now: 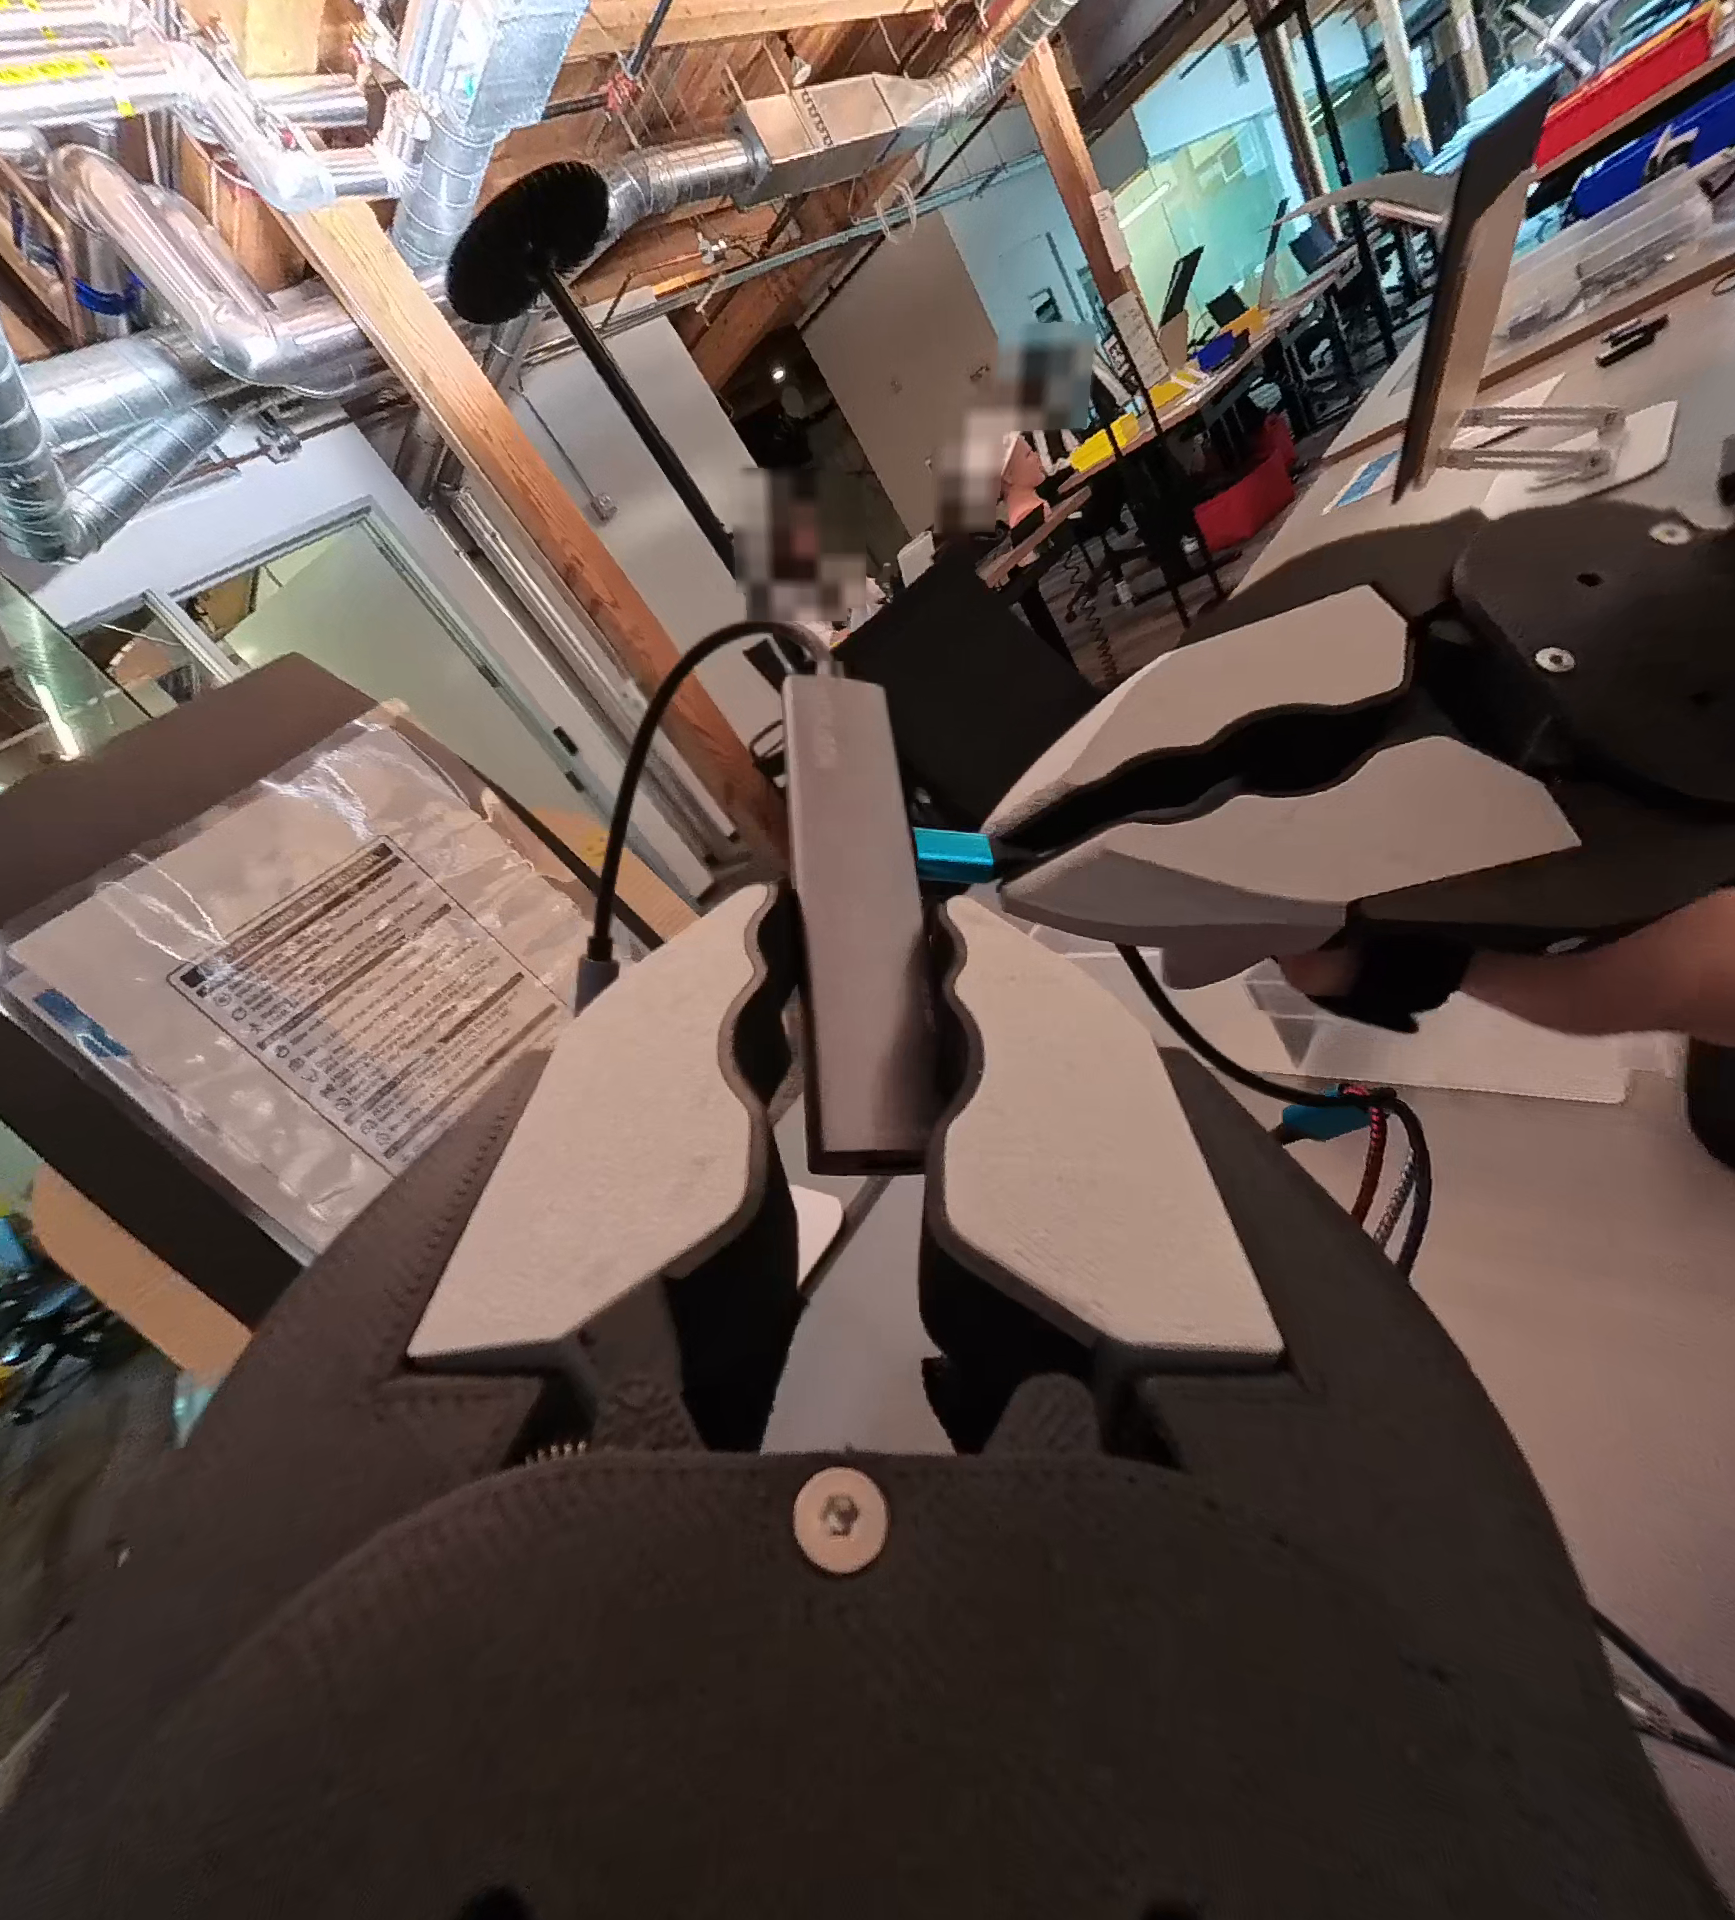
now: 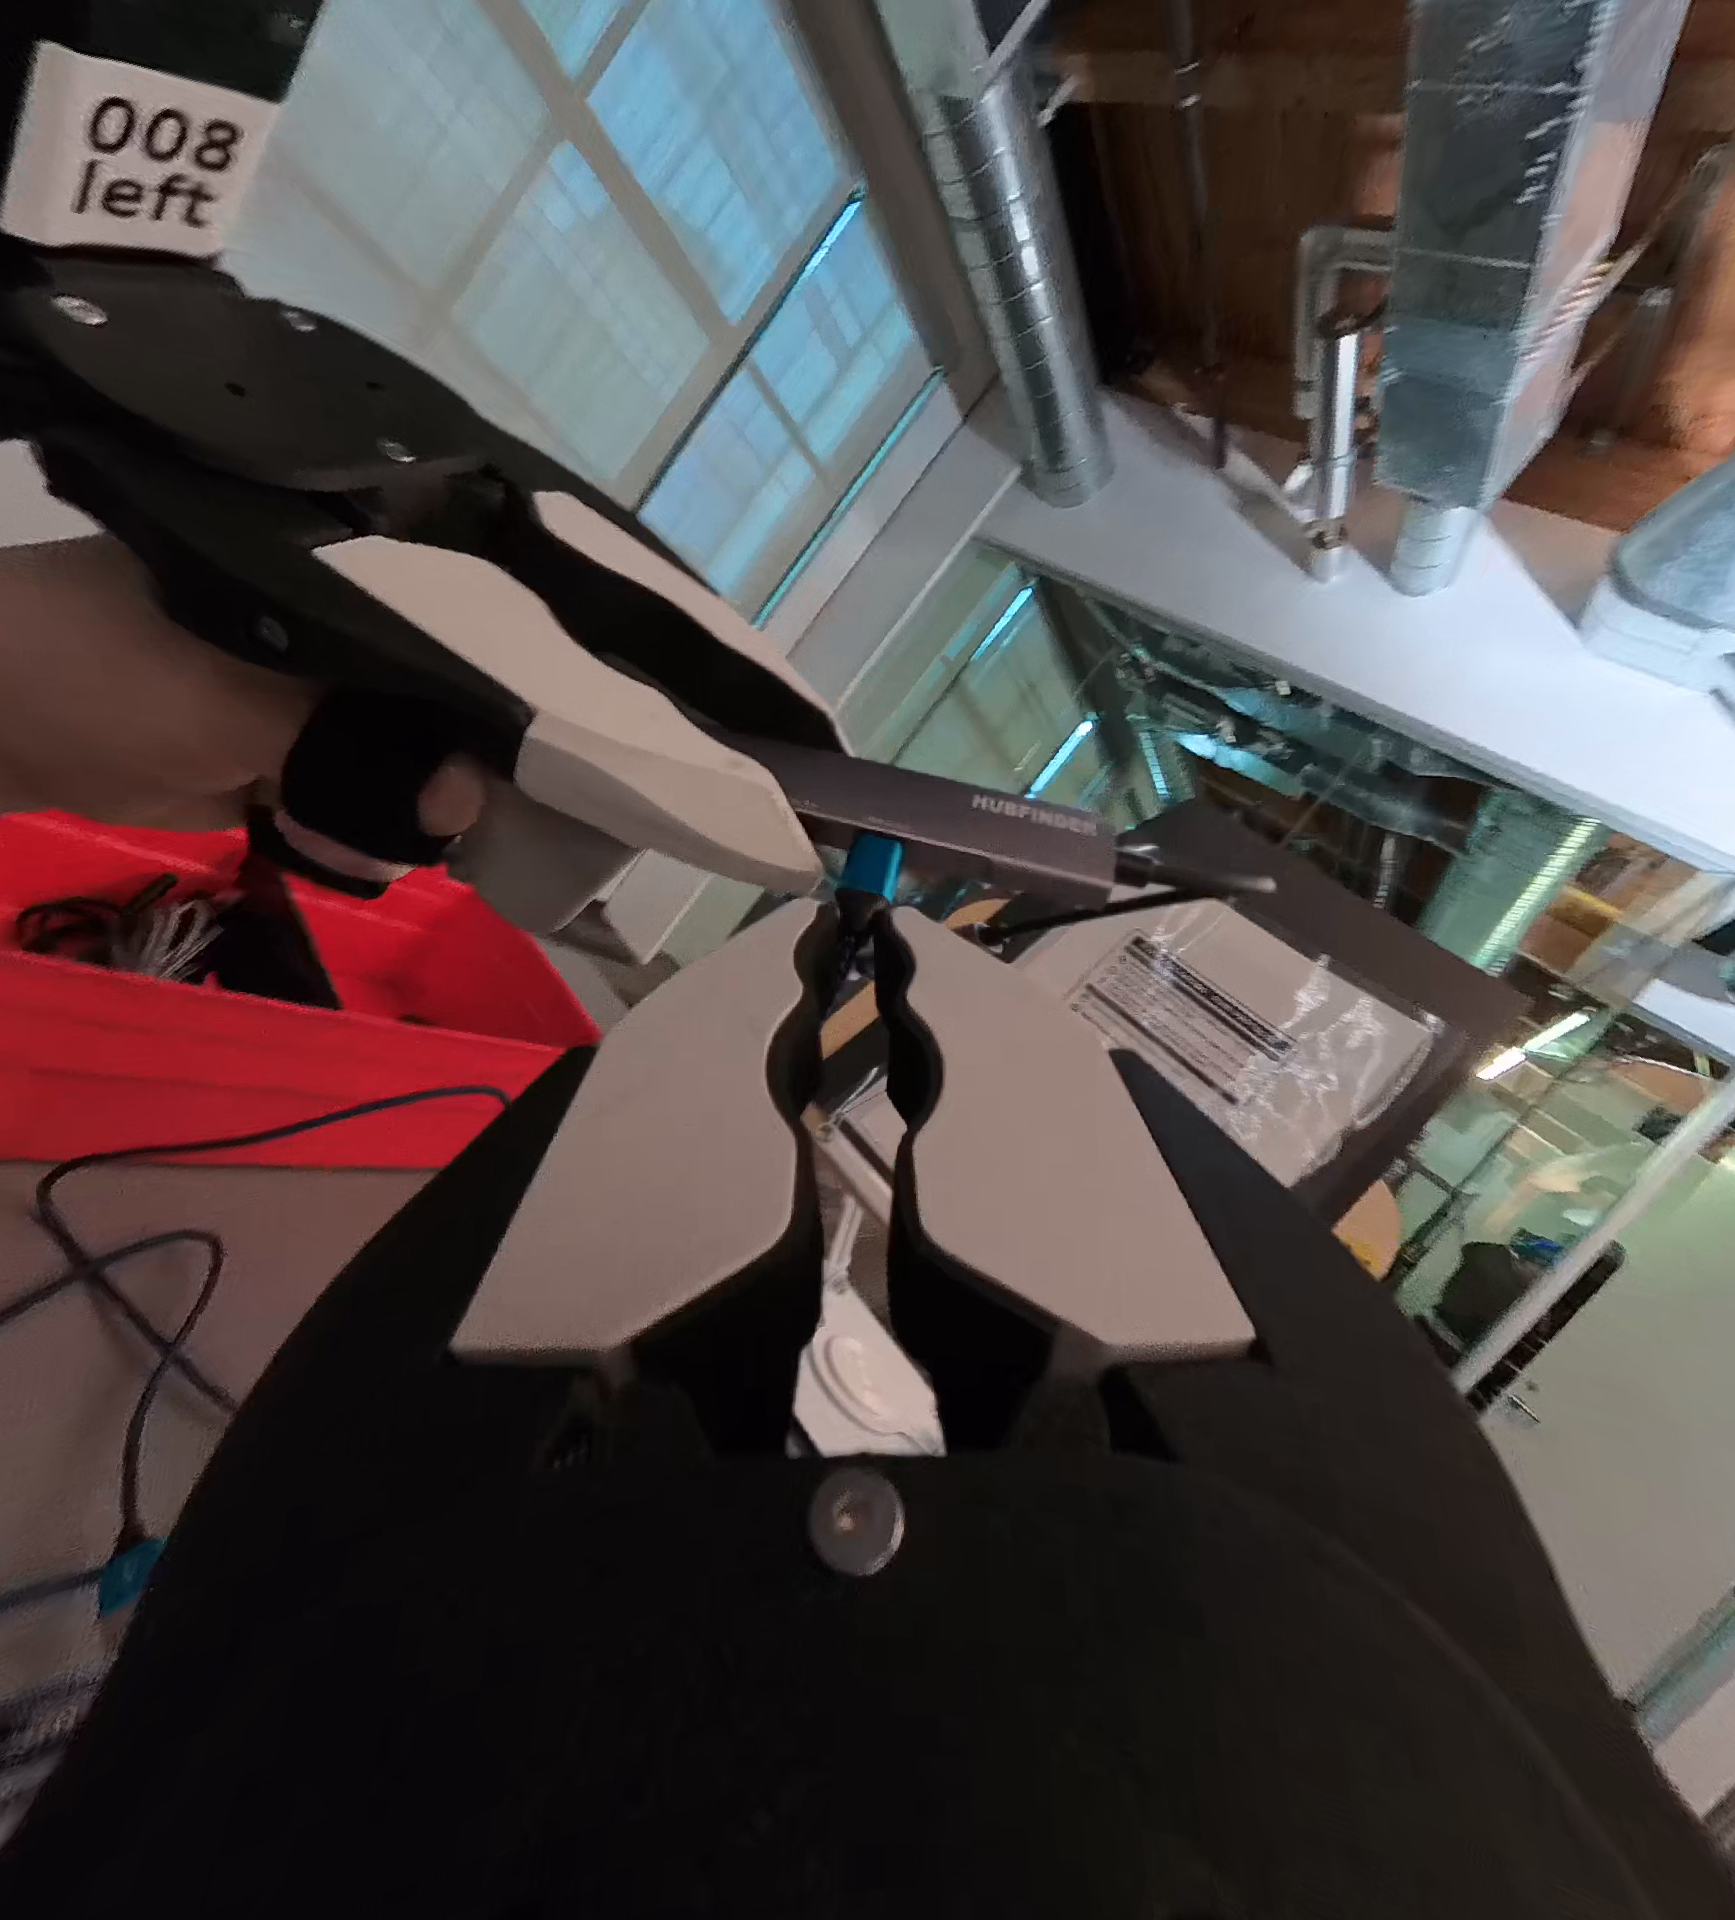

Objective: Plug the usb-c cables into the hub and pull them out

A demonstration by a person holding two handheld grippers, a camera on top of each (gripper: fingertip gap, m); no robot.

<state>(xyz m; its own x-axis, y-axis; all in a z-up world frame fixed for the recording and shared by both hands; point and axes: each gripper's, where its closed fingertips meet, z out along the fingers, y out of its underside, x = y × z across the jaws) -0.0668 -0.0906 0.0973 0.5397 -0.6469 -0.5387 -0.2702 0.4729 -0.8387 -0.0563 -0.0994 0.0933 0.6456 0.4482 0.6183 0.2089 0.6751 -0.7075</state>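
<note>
The left gripper clamps the grey hub lengthwise. The right gripper, pinched narrow on the cable behind the blue plug, stands square to the hub's long side, plug touching it; how deep it sits, I can't tell.

hub: slim grey bar, held aloft | usb-c cable: black; blue plug at hub's side

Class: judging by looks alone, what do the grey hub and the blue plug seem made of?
Hub: probably brushed or anodised aluminium, given its dull, even grey sheen and crisp edges. Blue plug: likely anodised metal, given its bright metallic blue gloss, though coloured plastic is possible.
</note>
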